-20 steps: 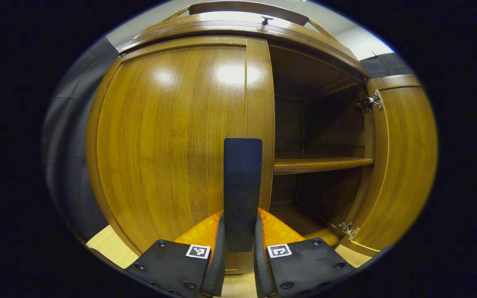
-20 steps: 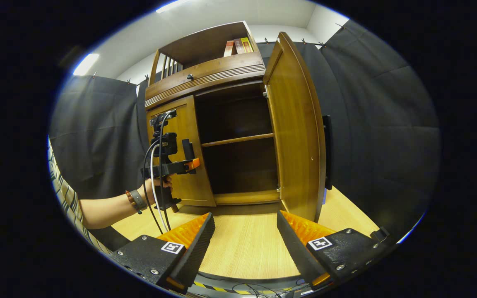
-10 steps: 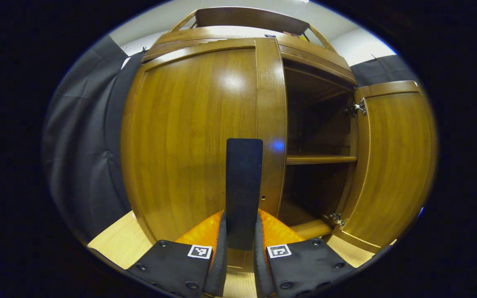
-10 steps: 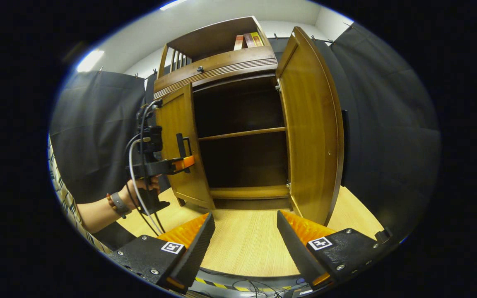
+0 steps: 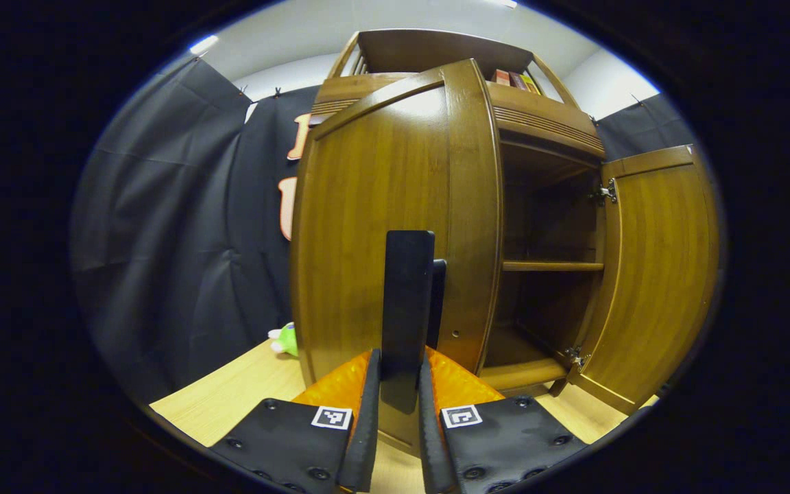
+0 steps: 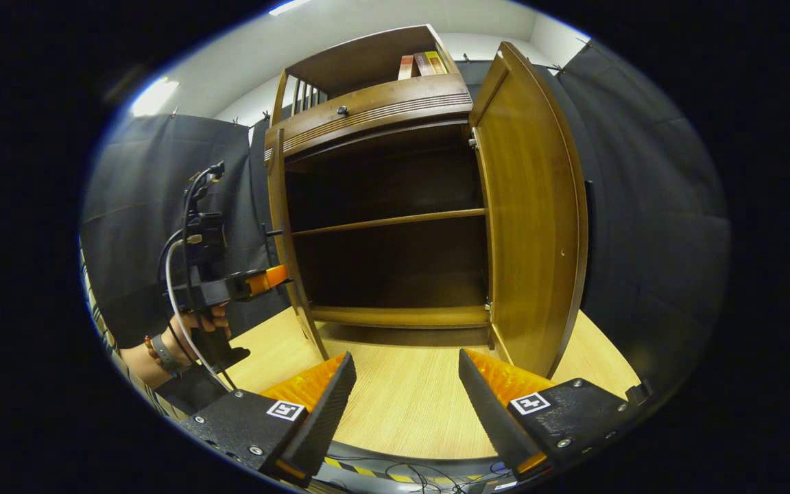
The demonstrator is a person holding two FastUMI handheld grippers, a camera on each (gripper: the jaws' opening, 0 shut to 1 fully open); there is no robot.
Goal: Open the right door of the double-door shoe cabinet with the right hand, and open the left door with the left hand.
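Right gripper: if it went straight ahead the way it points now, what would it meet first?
The right gripper, open and holding nothing, points over the bare wooden floor at the open shoe cabinet. It would probably meet the bottom shelf's front edge first, or pass above into the dark compartment; depth is unclear.

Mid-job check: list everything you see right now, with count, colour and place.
cabinet: one, brown wood, centre
left door: one, brown, swung open
right door: one, brown, wide open
door handle: one, black, on the left door
shelf: one, brown, inside the cabinet
books: a few, red and yellow, top shelf
toy: one, green, on the floor left of the cabinet
floor: light wood
left gripper: shut on the door handle
right gripper: open, empty
hand: one, holding the left gripper
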